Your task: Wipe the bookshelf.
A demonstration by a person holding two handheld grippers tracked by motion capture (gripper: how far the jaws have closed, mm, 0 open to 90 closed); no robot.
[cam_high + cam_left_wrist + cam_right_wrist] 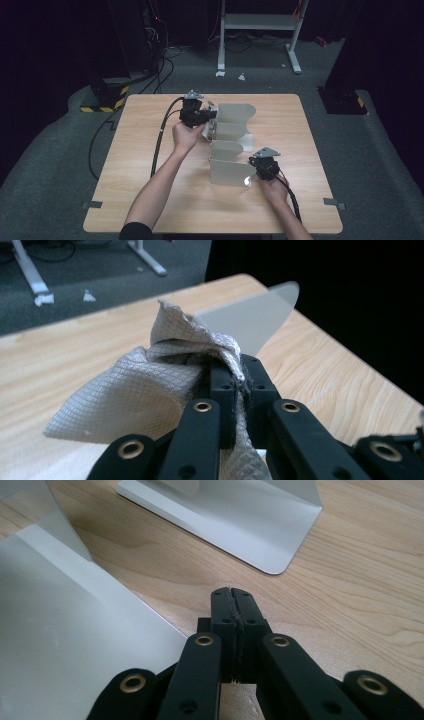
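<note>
**Cloth pinched left, right jaws empty**

Your left gripper (235, 375) clamps a quilted grey cloth (145, 390), a weave the high view blurs. Your right gripper (233, 605) is closed on nothing beside the metal bookends (227, 170), mid-tabletop (150, 200), toward the near edge.

Two handheld black grippers, bare forearms, one dark sleeve

Each gripper, the left gripper (196, 114) and the right gripper (263, 166), has a boxy black body topped by a grey three-cornered plate and trails a thick black cable toward the person. Up close, the matt black jaws are squared blocks on angled linkage arms, pinned with brass-ringed rivets and small recessed screws. A dark sleeve (135, 231) covers the upper left arm.
</note>
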